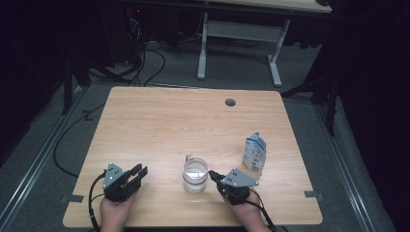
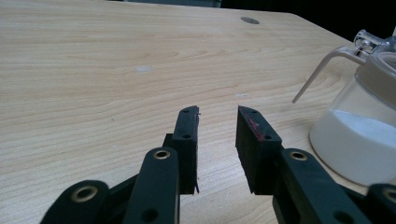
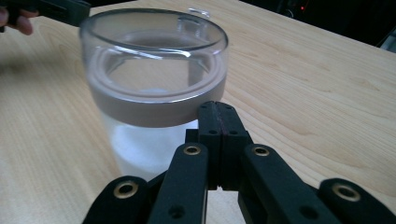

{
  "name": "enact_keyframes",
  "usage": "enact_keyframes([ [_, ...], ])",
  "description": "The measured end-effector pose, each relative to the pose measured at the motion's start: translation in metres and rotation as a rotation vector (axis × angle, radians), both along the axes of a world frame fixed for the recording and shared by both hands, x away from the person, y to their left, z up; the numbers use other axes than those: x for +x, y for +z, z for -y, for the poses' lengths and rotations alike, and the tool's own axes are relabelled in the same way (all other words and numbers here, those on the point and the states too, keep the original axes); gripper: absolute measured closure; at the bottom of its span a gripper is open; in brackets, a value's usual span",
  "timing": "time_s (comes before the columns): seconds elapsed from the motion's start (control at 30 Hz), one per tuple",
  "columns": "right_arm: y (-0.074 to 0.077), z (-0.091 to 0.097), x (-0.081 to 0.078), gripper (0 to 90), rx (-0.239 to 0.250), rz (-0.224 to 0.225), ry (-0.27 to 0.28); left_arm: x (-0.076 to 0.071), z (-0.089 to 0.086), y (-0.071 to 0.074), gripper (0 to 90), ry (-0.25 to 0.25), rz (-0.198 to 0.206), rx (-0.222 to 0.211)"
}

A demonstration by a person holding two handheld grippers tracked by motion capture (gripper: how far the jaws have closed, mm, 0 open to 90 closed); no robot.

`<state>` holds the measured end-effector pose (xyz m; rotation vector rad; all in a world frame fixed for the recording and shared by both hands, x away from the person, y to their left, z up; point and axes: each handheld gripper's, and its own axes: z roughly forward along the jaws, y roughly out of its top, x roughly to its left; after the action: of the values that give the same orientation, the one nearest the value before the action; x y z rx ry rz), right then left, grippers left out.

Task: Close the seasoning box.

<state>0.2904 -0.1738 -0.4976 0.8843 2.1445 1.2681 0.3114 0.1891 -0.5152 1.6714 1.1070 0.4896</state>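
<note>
Jar (image 1: 195,175) of white powder is standing near the table's (image 1: 159,121) front edge, between both grippers — the right gripper (image 3: 218,108), jaws pressed together on nothing, is touching its lid band, while the left gripper (image 2: 217,122) is resting apart, jaws parted and empty.

One jar (image 1: 195,174), one pouch (image 1: 254,153), two tongs.

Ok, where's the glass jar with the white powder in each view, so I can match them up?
High view: the jar stands near the table's front edge, centre, between the two grippers.
Left gripper view: far right edge.
Right gripper view: upper left, just beyond the shut fingers.
Shared landmark: the jar's wire clasp.
</note>
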Motion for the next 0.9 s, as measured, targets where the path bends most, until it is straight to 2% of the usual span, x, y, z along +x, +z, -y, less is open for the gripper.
enact_keyframes([
  [0.23,-0.001,-0.009,-0.014,90.0,-0.003,0.007,0.045,0.0,0.001,0.0,69.8,-0.005,0.0,0.001],
  [0.47,-0.002,-0.021,-0.02,90.0,-0.013,0.015,0.085,0.0,0.0,0.0,69.7,-0.007,-0.002,-0.001],
  [0.7,0.002,-0.015,-0.019,89.1,0.001,0.022,0.073,0.0,0.001,-0.001,69.5,-0.012,-0.001,0.008],
  [0.9,-0.002,-0.006,-0.008,83.3,0.011,0.006,0.034,-0.003,0.0,-0.002,69.1,-0.014,0.002,0.019],
])
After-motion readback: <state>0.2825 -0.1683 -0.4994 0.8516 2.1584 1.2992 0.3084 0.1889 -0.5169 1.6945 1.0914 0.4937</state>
